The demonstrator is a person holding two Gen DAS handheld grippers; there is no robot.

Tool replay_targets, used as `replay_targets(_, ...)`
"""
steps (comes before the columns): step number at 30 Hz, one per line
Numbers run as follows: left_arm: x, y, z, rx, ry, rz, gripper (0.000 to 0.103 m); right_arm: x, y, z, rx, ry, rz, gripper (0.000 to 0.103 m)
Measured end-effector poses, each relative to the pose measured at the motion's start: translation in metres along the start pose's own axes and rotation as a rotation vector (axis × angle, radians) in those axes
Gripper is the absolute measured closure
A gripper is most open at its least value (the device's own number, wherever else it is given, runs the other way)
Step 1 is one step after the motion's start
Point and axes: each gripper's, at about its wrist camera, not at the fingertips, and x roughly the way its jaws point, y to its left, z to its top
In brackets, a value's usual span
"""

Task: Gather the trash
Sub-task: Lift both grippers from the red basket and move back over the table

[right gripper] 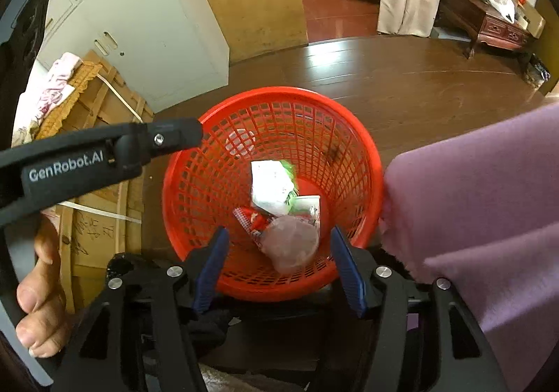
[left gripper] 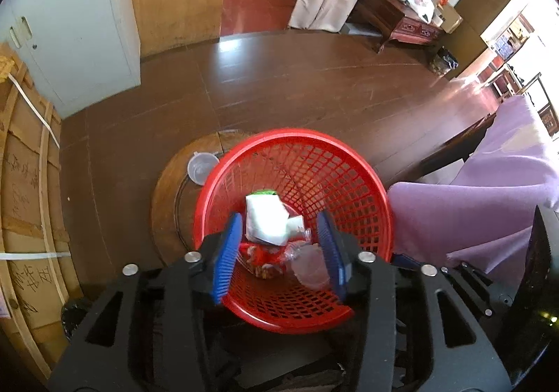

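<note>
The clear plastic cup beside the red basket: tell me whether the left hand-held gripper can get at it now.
Probably yes. The clear plastic cup lies uncovered on the wooden stool outside the red basket, and the left hand-held gripper, open and empty above the basket, need only swing left.

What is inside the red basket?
Inside the red basket lie a white wrapper with green print, a red snack packet and a clear plastic cup. They overlap, so anything beneath them is hidden.
</note>
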Motion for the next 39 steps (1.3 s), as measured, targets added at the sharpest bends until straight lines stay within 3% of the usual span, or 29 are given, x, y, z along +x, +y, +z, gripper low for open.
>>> replay_targets(4, -0.019, -0.007, 0.002, 0.012, -0.039, 0.009, 0.048, -0.023, 0.000, -0.005, 0.006, -0.028, 0.024, 0.043)
replay_targets(11, -0.076, -0.031, 0.005, 0.056, -0.178, 0.011, 0.034, -0.093, 0.009, -0.023, -0.051, -0.131, 0.084, 0.035)
replay_targets(19, -0.136, -0.067, 0.006, 0.125, -0.306, -0.037, 0.023, -0.202, 0.003, -0.059, -0.095, -0.341, 0.116, 0.032)
replay_targets(29, -0.162, -0.170, -0.020, 0.309, -0.319, -0.115, 0.013, -0.317, -0.071, -0.119, 0.044, -0.571, -0.131, 0.024)
replay_targets(37, -0.157, -0.276, -0.064, 0.544, -0.299, -0.217, 0.008, -0.372, -0.156, -0.196, 0.238, -0.632, -0.329, 0.021)
replay_targets(39, -0.151, -0.310, -0.076, 0.612, -0.289, -0.253, 0.008, -0.386, -0.183, -0.221, 0.311, -0.634, -0.419, 0.021)
